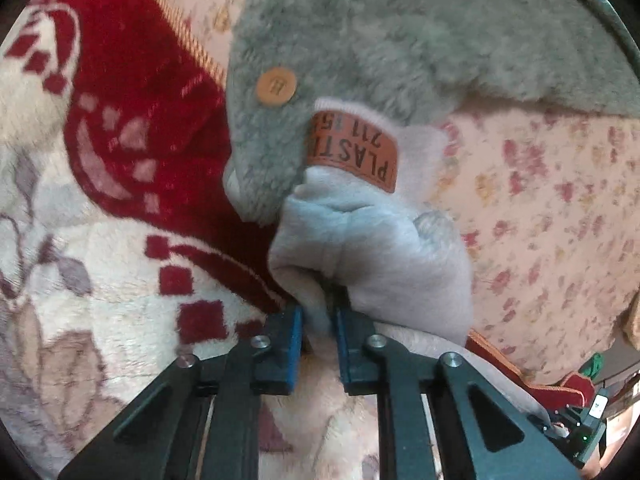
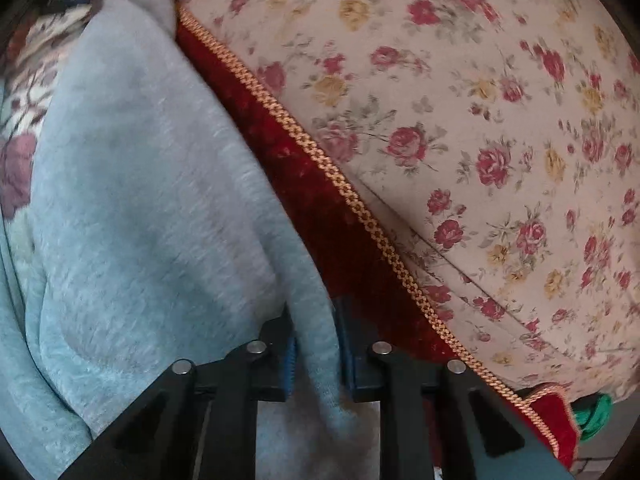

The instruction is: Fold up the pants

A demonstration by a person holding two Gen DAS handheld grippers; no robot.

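The pants are light grey fleece. In the left wrist view their waistband end (image 1: 360, 248) bunches up, with an orange-brown patch (image 1: 356, 152) printed with black letters. My left gripper (image 1: 318, 320) is shut on a pinch of that grey cloth between its blue pads. In the right wrist view the pants (image 2: 152, 184) stretch as a long grey leg over the left half. My right gripper (image 2: 316, 344) is shut on the leg's edge, which runs down between its fingers.
A fuzzy green-grey garment (image 1: 400, 40) with tan buttons (image 1: 277, 86) lies beside the waistband. A red and cream patterned blanket (image 1: 120, 160) with gold braid (image 2: 360, 208) covers the bed. A pink floral sheet (image 2: 480, 120) lies to the right. Something green (image 2: 596, 416) sits low right.
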